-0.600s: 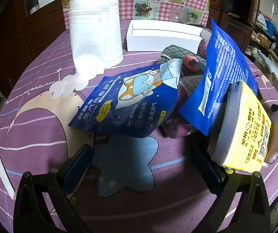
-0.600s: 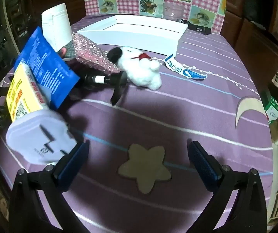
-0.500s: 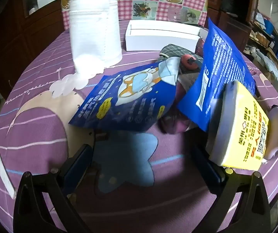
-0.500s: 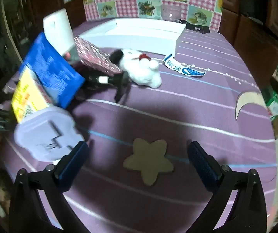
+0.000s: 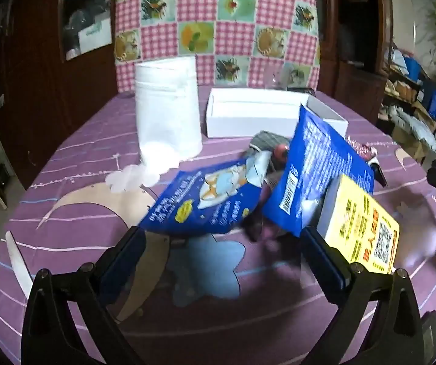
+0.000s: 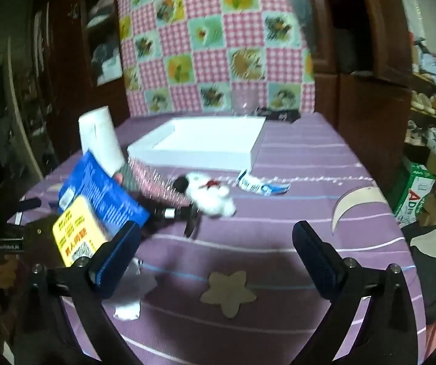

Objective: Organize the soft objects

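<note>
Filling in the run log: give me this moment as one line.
left gripper: open, empty | right gripper: open, empty | white tray: empty | plush toy: on tablecloth, outside tray

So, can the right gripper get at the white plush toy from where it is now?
Probably yes. The right gripper is open, and only bare purple cloth lies between it and the white plush toy, whose near side is uncovered.

A pink checkered cloth (image 5: 218, 27) with fruit and flower squares hung at the upper centre. Dark wooden cabinets (image 6: 370, 100) flanked it. Cluttered shelves (image 5: 413, 91) filled the right edge, and a green-and-white carton (image 6: 413, 194) stood lower right.
</note>
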### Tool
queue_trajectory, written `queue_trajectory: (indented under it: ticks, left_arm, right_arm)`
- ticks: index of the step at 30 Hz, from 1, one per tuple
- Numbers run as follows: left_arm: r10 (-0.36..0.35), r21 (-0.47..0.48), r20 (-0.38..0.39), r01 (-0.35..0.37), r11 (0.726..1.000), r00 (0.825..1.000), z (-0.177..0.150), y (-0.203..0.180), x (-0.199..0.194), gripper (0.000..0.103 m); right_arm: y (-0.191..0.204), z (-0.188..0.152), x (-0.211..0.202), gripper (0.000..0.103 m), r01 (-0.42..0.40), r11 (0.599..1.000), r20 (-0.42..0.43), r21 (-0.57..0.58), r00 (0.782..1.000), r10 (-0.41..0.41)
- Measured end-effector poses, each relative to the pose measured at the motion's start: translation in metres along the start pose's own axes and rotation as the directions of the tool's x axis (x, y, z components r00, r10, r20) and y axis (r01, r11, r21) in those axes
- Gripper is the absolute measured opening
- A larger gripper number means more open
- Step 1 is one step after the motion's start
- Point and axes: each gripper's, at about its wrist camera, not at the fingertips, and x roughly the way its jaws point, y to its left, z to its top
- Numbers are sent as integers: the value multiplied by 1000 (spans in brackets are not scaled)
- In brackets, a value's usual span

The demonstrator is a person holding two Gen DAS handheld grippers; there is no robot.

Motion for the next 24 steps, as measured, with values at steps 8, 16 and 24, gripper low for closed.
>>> queue_trajectory:
  ticks: [8,16,24]
  left_arm:
    - [18,-41,91,-14,999,996,-1,7,-11,102]
    - [18,-37,125,-14,999,992,-7,-1,-19,102]
    - [36,-70,121,-27,997,992,-6,3,-20,102]
  right_arm:
    - [6,2,-6,100,102,994,56,-37,993,-100]
    - [8,3,-8,100,91,995,64,-52,994,-87]
    - [11,2,-10,100,76,995,68,-57,995,-72]
